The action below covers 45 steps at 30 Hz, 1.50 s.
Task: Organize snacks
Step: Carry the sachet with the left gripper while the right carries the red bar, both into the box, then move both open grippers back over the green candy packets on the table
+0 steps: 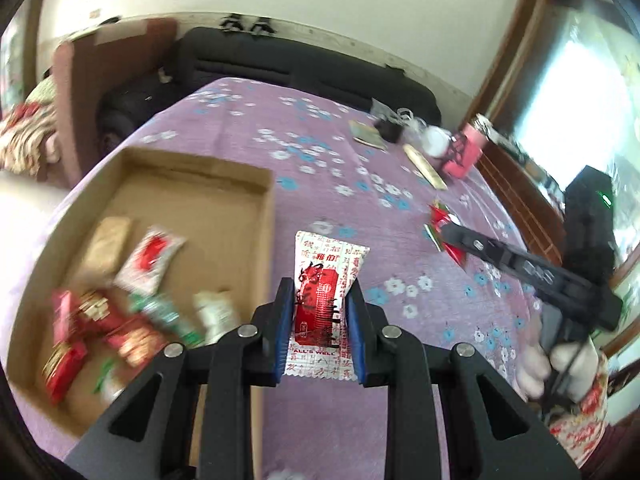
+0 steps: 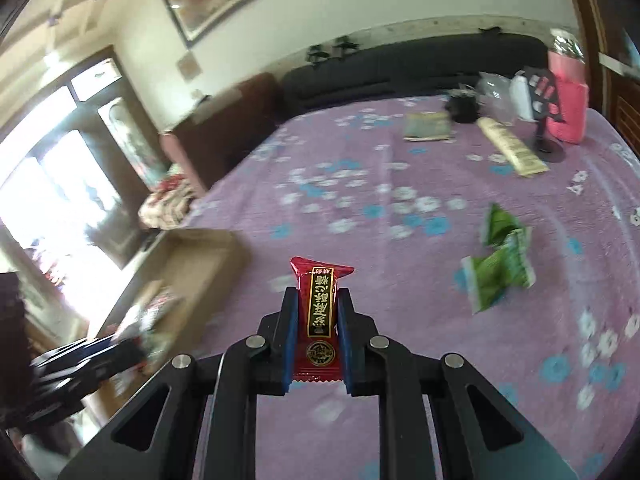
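- Left gripper (image 1: 320,320): my two blue-padded fingers (image 1: 283,328) are pinched on a white-and-red snack packet (image 1: 325,300). It is held off the cloth, just right of the cardboard box's near wall.
- Its long axis runs straight out along my fingers; the crimped far end points away from me and flares out past the pads, and the serrated near end sits back between the jaws.
- Right gripper (image 2: 318,320): fingers closed on a dark red snack bar (image 2: 320,312) with a gold-edged black label. Same attitude — long axis along the fingers, twisted far end flared beyond the tips.
- Handling judgement: both are light, thin foil or film wrappers, soft and a bit slick. The grip across the narrow middle looks right; the ends would only crumple. Contents could crush under hard pressure, so a modest squeeze is enough.
- Cardboard box (image 1: 268,216), left of my left gripper: shallow, open-topped, already holding a loose pile of wrapped snacks (image 1: 120,312) at its near end — red, white-and-red, green and a tan one. The far half is bare.
- Still loose on the purple floral tablecloth (image 2: 360,152): two green packets (image 2: 500,264), to the right of my right gripper.
- Far edge of the table: a pink container (image 2: 568,108), a small black stand, a tan strip pack and a flat booklet. None looks part of the sort.
- Judged next need: carry both packets over the box and let go.
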### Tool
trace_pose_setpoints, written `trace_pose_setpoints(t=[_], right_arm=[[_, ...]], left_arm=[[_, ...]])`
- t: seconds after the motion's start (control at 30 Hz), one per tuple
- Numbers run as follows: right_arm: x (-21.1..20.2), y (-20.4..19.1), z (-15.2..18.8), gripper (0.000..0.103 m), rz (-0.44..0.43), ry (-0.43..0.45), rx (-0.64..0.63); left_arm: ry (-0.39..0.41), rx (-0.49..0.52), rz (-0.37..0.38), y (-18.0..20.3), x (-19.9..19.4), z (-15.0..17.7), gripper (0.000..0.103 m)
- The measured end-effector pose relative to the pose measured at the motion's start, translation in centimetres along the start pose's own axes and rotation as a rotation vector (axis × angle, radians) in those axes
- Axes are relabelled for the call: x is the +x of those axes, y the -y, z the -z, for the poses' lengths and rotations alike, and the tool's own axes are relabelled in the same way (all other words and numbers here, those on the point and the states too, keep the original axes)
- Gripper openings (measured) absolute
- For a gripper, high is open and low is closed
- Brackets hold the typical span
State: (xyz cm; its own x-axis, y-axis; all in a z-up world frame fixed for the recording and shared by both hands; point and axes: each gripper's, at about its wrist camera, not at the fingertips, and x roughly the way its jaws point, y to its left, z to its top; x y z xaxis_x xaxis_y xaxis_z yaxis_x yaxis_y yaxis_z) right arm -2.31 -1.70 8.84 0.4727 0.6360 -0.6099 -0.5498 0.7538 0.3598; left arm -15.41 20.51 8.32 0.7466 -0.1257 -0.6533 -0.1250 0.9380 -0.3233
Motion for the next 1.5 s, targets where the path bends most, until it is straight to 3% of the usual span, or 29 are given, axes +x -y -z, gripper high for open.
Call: trace_pose_setpoints(t=[0.13,0.33,0.57,0.63,0.7,0.8,0.97,1.1,1.27,1.37,1.5], right_arm=[[0.1,-4.8,1.1,0.016,-0.078,-0.047,-0.052],[4.3,-11.5,2.3,0.016,-0.170,-0.162,-0.119],[10.2,-15.2,2.1,0.016,-0.091,-0.217,-0.185],[12.2,-15.5,1.9,0.016,-0.056,-0.235,-0.190],[13.4,-15.7,1.9,0.016,-0.037,-0.258,-0.196],[15.0,-15.8,2.0,0.019,-0.004,-0.271,-0.216],[14.0,-15.3,1.6,0.020,-0.024,-0.240,-0.182],[11.5,-14.3,1.1,0.024,-0.024,-0.187,-0.147],[7.5,-12.5,1.6,0.029,-0.042,-0.101,-0.065],[5.7,-10.9,2.0,0.039,-0.038,-0.037,0.006],[5.2,-9.0,2.0,0.040,0.017,-0.026,0.057]], left_arm=[[0.021,-0.079,-0.029,-3.5,-2.1,1.0,0.027],[0.016,-0.151,-0.051,-7.1,-3.1,2.1,0.027],[-0.054,-0.135,-0.071,-7.3,-1.1,3.4,0.027],[-0.058,-0.129,-0.055,-7.1,-1.0,3.5,0.034],[-0.051,-0.124,-0.056,-7.2,-1.2,3.5,0.049],[-0.018,-0.135,-0.049,-7.8,-2.1,3.5,0.064],[0.042,-0.129,-0.106,-8.0,-3.6,3.2,0.068],[0.122,-0.075,-0.197,-6.8,-5.1,2.7,0.078],[0.311,0.071,-0.418,-3.2,-7.4,2.9,0.091],[0.361,0.128,-0.398,-1.5,-8.1,2.7,0.095],[0.267,0.135,-0.281,0.1,-6.7,1.9,0.096]])
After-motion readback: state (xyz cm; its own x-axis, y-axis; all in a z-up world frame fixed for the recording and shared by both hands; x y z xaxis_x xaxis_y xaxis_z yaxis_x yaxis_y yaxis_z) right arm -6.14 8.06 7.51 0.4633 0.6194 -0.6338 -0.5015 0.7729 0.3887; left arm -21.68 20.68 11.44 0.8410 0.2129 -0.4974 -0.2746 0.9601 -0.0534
